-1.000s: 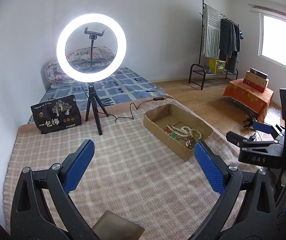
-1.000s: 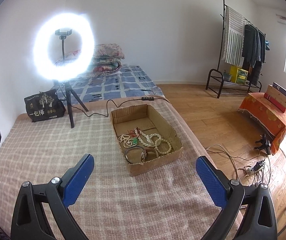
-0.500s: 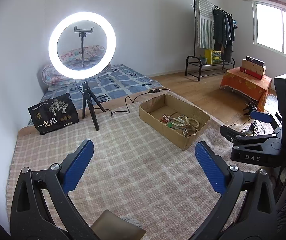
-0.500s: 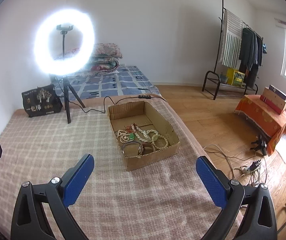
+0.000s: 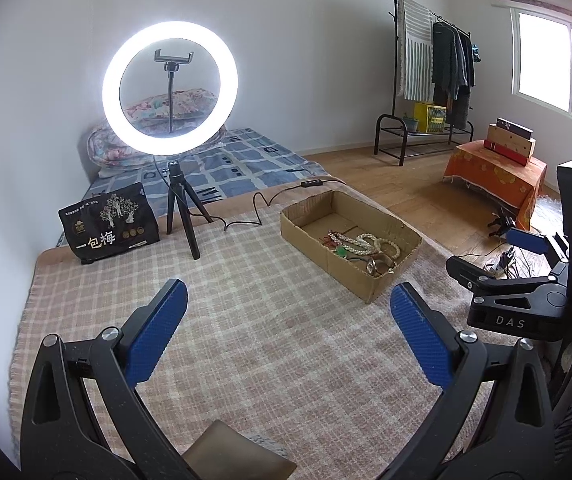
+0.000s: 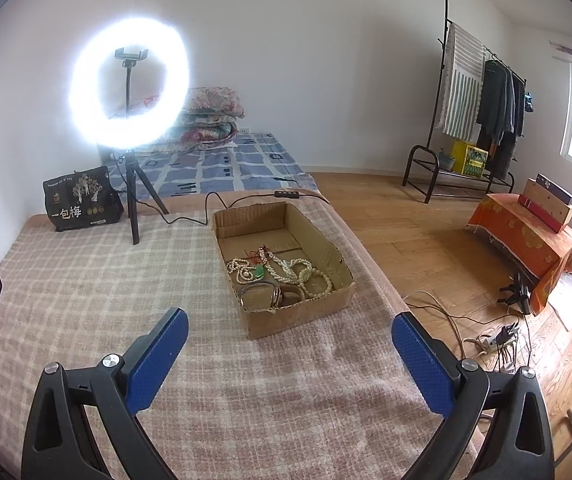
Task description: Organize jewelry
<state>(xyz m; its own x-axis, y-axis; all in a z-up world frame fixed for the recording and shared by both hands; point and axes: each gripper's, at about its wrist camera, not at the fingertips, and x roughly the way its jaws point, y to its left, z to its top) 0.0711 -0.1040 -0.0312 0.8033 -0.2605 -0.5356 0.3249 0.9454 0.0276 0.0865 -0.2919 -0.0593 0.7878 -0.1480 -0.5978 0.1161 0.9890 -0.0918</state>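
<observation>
An open cardboard box [image 6: 326, 256] [image 5: 306, 228] rests on the pink checked blanket [image 6: 85, 300] [image 5: 265, 320]. Inside lies a tangle of jewelry: cream bead necklaces [image 6: 286, 270] [image 5: 370, 242], a green pendant [image 6: 260, 271] [image 5: 340, 252], a red cord and metal bangles [image 6: 277, 294] [image 5: 378, 266]. My right gripper [image 6: 290, 334] hovers open above the blanket, short of the box's near wall, nothing between its blue pads. My left gripper [image 5: 288, 306] is open too, left of and behind the box, holding nothing. The right gripper's body [image 5: 526, 304] shows at the left view's right edge.
A lit ring light on a tripod [image 5: 170, 92] [image 6: 129, 84] stands at the blanket's far left, its cable [image 6: 205, 208] running behind the box. A black printed bag [image 5: 107, 222] [image 6: 79, 204] sits beside it. Wooden floor with cables [image 6: 494, 336], a clothes rack [image 6: 474, 120] and an orange-draped box [image 6: 522, 232] lie right.
Both grippers have shifted slightly over the blanket, so the box sits a little differently in each view. Their jaws stay wide open and the jewelry has not moved.
</observation>
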